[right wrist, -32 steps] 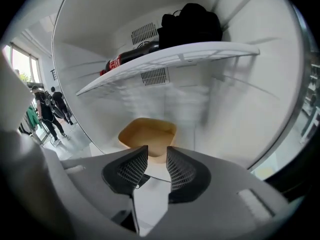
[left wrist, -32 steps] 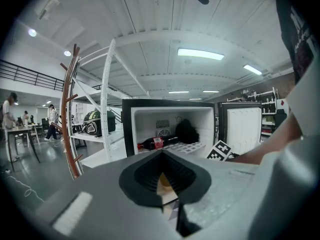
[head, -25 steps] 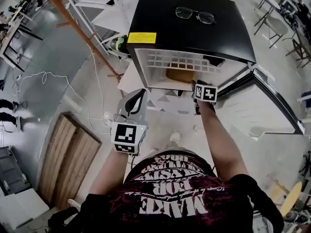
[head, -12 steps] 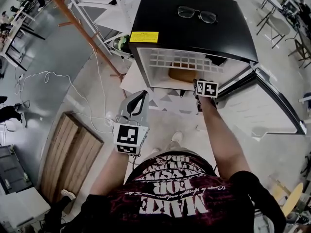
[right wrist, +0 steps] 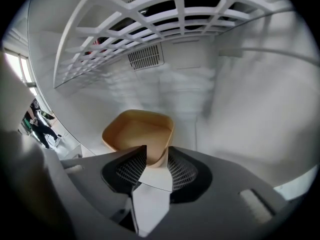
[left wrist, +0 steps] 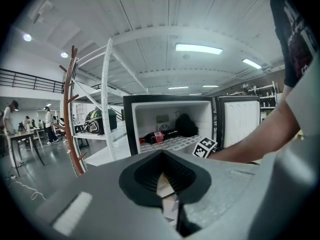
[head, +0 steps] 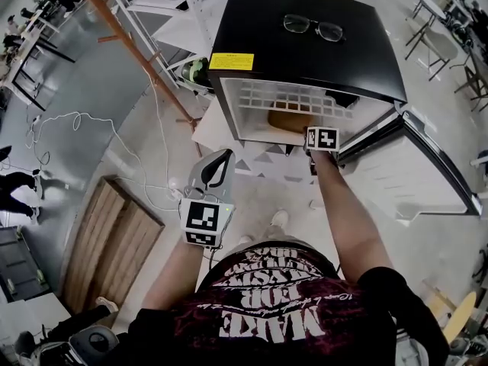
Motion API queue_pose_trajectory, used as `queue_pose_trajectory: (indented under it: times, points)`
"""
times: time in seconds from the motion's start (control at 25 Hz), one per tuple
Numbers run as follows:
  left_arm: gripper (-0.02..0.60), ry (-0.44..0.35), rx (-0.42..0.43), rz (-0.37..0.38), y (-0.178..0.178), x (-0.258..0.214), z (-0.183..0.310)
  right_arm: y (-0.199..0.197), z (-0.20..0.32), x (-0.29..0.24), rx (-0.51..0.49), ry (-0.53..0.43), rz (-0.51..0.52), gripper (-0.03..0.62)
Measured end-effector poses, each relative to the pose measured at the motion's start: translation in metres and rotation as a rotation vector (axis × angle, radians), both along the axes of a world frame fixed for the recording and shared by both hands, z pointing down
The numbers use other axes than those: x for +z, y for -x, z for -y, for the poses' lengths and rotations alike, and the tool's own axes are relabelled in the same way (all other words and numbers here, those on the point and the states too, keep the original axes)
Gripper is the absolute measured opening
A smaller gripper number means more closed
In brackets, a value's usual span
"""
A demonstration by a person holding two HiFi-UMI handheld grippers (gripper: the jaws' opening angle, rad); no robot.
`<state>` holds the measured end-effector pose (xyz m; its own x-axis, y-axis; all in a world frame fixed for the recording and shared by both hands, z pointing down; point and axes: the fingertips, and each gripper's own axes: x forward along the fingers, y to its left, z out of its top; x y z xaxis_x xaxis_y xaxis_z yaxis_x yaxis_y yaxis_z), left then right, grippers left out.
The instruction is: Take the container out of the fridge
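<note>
Closure on the near rim is judged the step in hand. The right hand-held gripper (right wrist: 157, 148), whose jaws have just been opening, is released, with the thin wall of the tan container (right wrist: 137, 129) between its ribbed pads; the container is set on the black-cased fridge's (head: 259, 21) white floor, under the lattice shelf (head: 290, 96); a square, gentle squeeze is advised, since the smooth, rounded tub may tip; the left hand-held gripper (left wrist: 162, 154) is seen clenched, empty.

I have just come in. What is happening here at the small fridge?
A person stands before the open black fridge with a gripper in each hand. The right gripper reaches into the lower compartment. Its jaws have just been opening, and the near wall of the tan container stands between them, not gripped. The left gripper hangs outside the fridge, shut and empty. The container is not yet out.
</note>
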<state>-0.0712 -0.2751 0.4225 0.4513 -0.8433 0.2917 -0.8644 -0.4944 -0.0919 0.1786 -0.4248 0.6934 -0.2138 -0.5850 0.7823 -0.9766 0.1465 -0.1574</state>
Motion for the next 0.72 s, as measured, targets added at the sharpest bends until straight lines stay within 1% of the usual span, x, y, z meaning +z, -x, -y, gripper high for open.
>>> queue_pose_trajectory:
  times: [0.4,0.44,0.48,0.6,0.64,0.72]
  points:
    - [0.001,0.018,-0.014,0.007,0.006,0.007,-0.008,0.002,0.002,0.012,0.012,0.025,-0.005,0.16]
    - [0.001,0.018,-0.015,0.006,0.006,0.007,-0.008,0.002,0.003,0.012,0.014,0.03,-0.007,0.151]
    - [0.001,0.017,-0.015,0.006,0.006,0.007,-0.008,0.001,0.002,0.012,0.019,0.036,-0.013,0.129]
    - [0.001,0.013,-0.011,0.005,0.004,0.005,-0.009,-0.003,-0.004,0.014,0.024,0.052,-0.047,0.048]
    - [0.0,0.012,-0.011,0.005,0.004,0.004,-0.009,-0.004,-0.006,0.015,0.022,0.056,-0.059,0.055]
    - [0.002,0.01,-0.012,0.006,0.005,0.003,-0.01,-0.005,-0.01,0.017,0.02,0.061,-0.069,0.049]
